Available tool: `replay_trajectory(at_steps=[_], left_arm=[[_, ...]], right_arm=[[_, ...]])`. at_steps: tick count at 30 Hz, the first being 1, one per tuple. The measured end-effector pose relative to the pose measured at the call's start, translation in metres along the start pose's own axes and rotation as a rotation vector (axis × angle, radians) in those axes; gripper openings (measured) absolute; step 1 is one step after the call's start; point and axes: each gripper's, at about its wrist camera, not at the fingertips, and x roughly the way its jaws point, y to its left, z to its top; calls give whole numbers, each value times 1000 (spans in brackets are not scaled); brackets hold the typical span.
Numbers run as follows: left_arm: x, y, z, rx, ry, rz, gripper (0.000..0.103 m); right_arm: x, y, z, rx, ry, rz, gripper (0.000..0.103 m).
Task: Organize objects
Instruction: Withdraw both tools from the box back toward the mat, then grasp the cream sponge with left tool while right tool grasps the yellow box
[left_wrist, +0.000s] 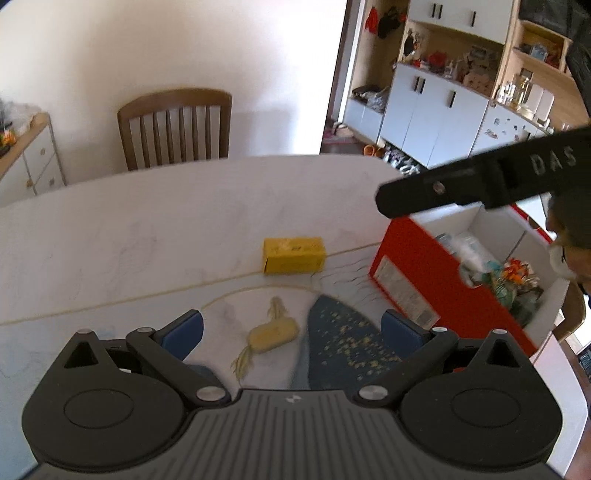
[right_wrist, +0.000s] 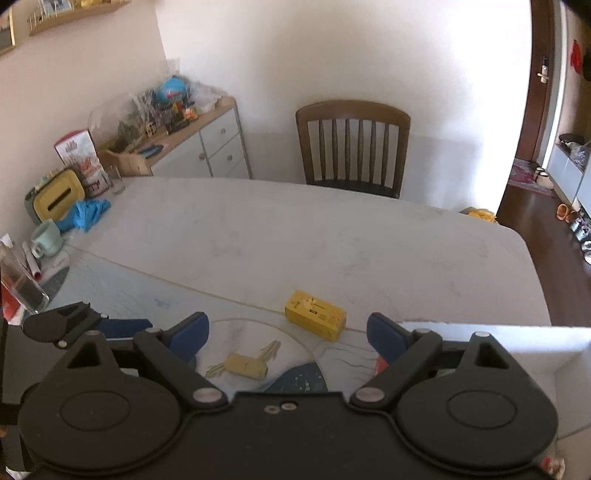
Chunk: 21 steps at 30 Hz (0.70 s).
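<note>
From the left wrist camera, the left gripper (left_wrist: 291, 328) hangs over the table (left_wrist: 147, 229) with its jaws spread wide and nothing between the blue pads (left_wrist: 184, 332). Just beyond the fingertips a small tan bundle with frayed tassels (left_wrist: 271, 336) lies on the cloth beside a dark blue speckled patch (left_wrist: 347, 339). Farther off, a yellow box (left_wrist: 293, 255) rests on the table, apart from the bundle. To the right stands a red carton (left_wrist: 428, 273), open at the top, with crumpled wrappers and colourful bits inside. The right gripper (left_wrist: 384, 203) reaches in from the right edge above the carton; from here I cannot tell how its jaws stand. A wooden chair (left_wrist: 175, 127) sits behind the table.

From the right wrist camera, the right gripper (right_wrist: 286, 336) also has its jaws released, holding nothing. The tan bundle (right_wrist: 245, 365) lies below and between the fingers, untouched. The yellow box (right_wrist: 316, 319) sits just beyond it. The carton's white wall (right_wrist: 480, 350) rises at the right. A blue glove (right_wrist: 86, 214) and a mug (right_wrist: 46, 236) lie at the far left.
</note>
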Motion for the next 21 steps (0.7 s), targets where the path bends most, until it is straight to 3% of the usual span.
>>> replay_trajectory(at_steps=[5,15,21], left_arm=[[24,13,-8,-19,40,-21,103],[70,18,-15,-26,53,47,103],[89,10,-20,-39,61,46,103]], right_arm=[[32,-5,9,5,43,3,91],[96,-2,11,-47,140,-38,90],[123,1,12,-83,190,-60,89]])
